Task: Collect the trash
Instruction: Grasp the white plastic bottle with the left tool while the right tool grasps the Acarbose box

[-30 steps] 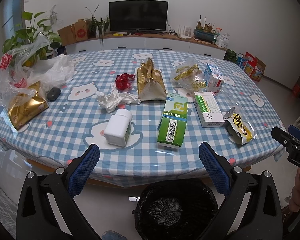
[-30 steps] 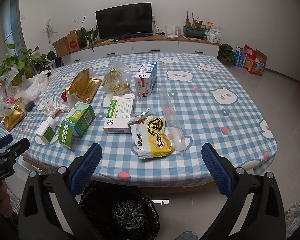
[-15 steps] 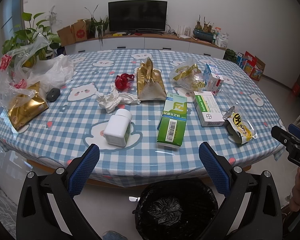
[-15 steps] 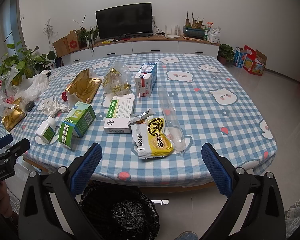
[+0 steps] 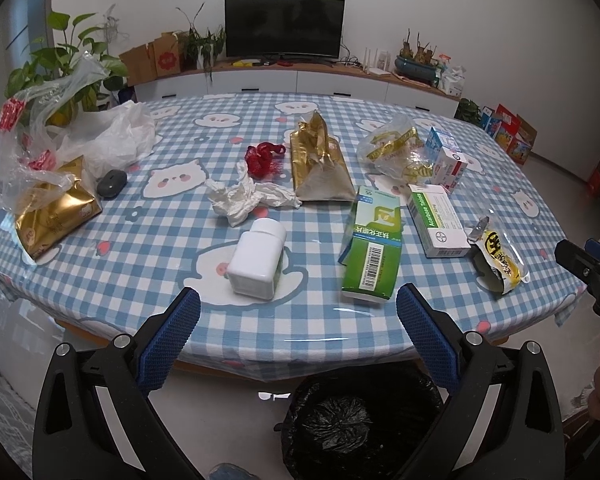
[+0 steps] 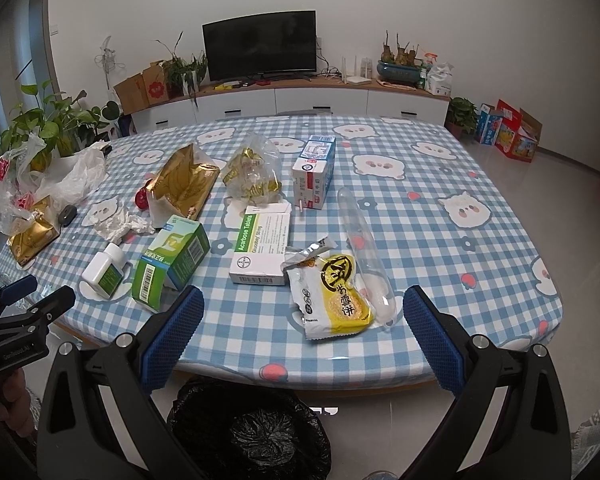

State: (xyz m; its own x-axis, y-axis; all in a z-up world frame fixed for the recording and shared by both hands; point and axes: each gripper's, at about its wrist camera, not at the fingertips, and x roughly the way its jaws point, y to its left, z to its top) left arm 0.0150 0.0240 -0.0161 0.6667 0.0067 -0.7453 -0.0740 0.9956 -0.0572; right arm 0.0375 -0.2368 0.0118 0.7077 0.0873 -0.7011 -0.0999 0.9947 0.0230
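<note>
Both grippers hang off the near edge of the table (image 5: 100, 240), above the black-lined bin (image 5: 360, 424) on the floor; left gripper (image 5: 298, 320) and right gripper (image 6: 304, 320) both spread wide, nothing in either. Trash is strewn over the near half of the cloth. Nearest the left gripper: white pill bottle (image 5: 258, 262) lying on its side, cap toward the far side, long axis near-to-far; prob. light, rigid, smooth plastic, so it may roll or slip. Best pinched across the flat body sides, not the cap. Green box (image 5: 372, 246) just right of it, also near-to-far, barcode end near; thin card, likely crushes, so grip across the narrow width w/ light squeeze. Yellow snack wrapper (image 6: 334, 292) in front of the right gripper: limp, crinkly, torn silver end far-left; take by a bunched edge. Crumpled tissue (image 5: 246, 200) soft, grab anywhere.
</note>
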